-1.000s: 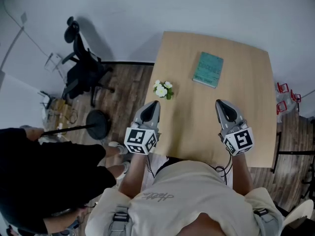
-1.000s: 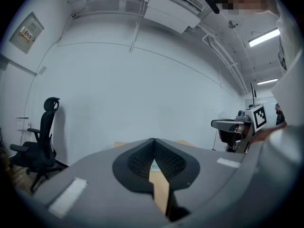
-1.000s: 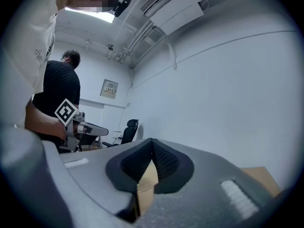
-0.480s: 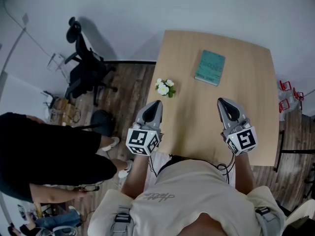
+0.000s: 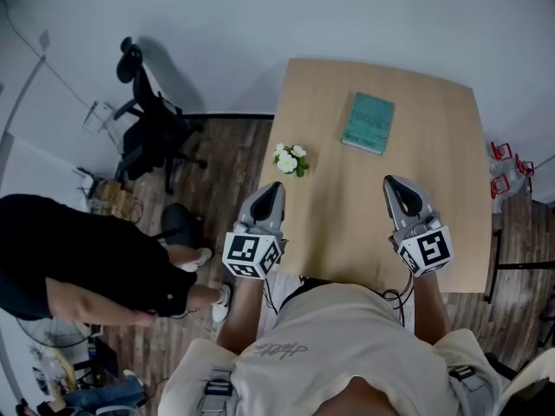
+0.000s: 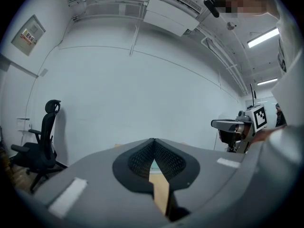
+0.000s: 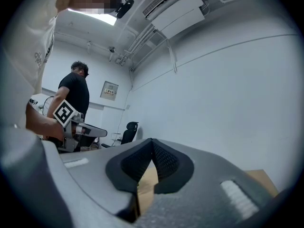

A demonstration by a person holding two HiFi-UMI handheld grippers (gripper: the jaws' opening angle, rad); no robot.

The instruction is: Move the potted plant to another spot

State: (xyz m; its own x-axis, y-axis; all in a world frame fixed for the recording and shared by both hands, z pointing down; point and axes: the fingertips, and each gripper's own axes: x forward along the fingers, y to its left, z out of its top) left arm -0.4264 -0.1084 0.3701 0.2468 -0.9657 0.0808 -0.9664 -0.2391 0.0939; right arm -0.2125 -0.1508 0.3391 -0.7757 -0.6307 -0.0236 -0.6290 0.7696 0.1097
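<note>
Head view: I am holding my left gripper [image 5: 275,185] and right gripper [image 5: 391,181] level, jaws closed on nothing; the potted plant [image 5: 290,159] is standing just ahead of the left jaws.

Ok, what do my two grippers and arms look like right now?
The left gripper and right gripper are matching grey, tapered shells with black ribbed pads. Each carries a white cube printed with black square markers. Thin dark cables trail back from the right one. The person wears a beige short-sleeved shirt.
</note>
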